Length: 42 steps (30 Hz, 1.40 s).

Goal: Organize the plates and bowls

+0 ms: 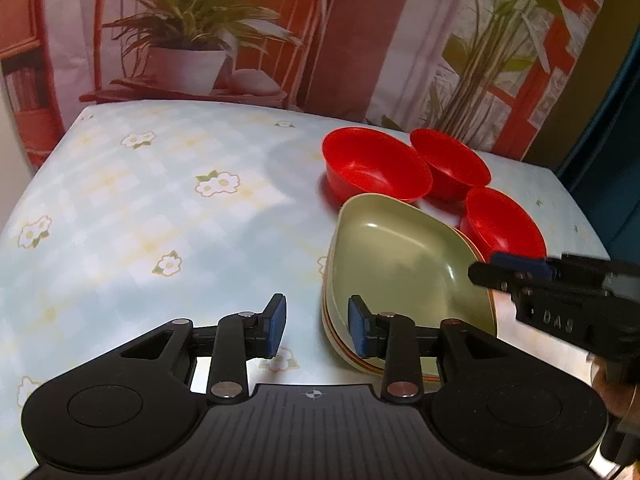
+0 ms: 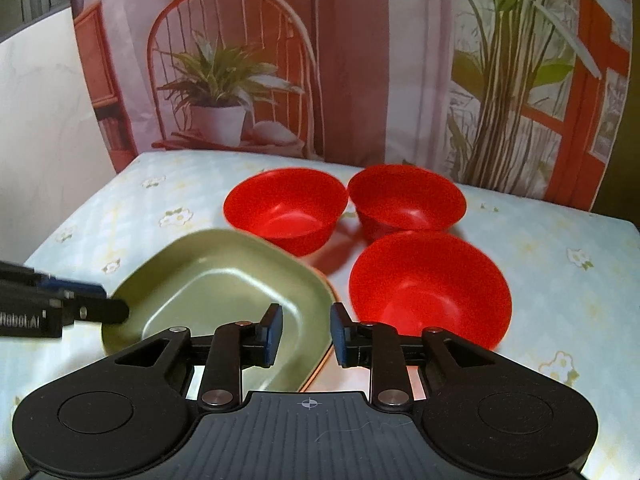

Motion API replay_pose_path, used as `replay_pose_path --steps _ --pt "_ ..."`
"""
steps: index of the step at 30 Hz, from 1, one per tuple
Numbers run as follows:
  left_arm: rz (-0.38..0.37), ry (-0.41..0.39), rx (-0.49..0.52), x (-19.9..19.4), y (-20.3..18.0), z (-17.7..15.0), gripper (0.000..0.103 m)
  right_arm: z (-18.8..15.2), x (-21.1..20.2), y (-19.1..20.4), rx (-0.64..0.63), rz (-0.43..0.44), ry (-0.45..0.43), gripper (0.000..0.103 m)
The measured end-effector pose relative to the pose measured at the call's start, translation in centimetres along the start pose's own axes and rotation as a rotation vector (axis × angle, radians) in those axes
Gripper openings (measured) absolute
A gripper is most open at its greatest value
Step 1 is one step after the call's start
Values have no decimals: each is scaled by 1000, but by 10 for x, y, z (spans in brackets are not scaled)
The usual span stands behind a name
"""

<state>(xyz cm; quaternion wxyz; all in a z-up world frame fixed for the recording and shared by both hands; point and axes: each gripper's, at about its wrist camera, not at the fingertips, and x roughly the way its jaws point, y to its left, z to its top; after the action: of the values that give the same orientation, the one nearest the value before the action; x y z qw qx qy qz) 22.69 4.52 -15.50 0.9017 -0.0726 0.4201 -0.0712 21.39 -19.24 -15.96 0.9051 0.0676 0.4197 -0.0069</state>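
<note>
A stack of square green plates [image 1: 400, 264] sits on the table, also in the right wrist view [image 2: 216, 292]. Three red bowls stand behind it: a far left one [image 1: 372, 164] [image 2: 284, 208], a far right one [image 1: 448, 162] [image 2: 404, 200] and a near one [image 1: 500, 224] [image 2: 428, 288]. My left gripper [image 1: 316, 326] is open and empty, straddling the stack's near left edge. My right gripper [image 2: 306, 334] is open and empty over the stack's right edge, beside the near bowl. It also shows in the left wrist view [image 1: 516, 270].
The table [image 1: 160, 208] has a pale blue flowered cloth. A printed backdrop with a chair and plants [image 2: 320, 60] hangs behind it. The table's right edge [image 2: 600, 240] lies past the bowls.
</note>
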Motion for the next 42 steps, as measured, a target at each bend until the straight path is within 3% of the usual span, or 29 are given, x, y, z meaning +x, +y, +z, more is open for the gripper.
replay_pose_path --steps 21,42 --pt "-8 8 -29 8 4 -3 43 -12 1 -6 11 -30 38 24" --pt "-22 -145 80 -33 -38 54 43 36 -43 -45 44 -16 -90 26"
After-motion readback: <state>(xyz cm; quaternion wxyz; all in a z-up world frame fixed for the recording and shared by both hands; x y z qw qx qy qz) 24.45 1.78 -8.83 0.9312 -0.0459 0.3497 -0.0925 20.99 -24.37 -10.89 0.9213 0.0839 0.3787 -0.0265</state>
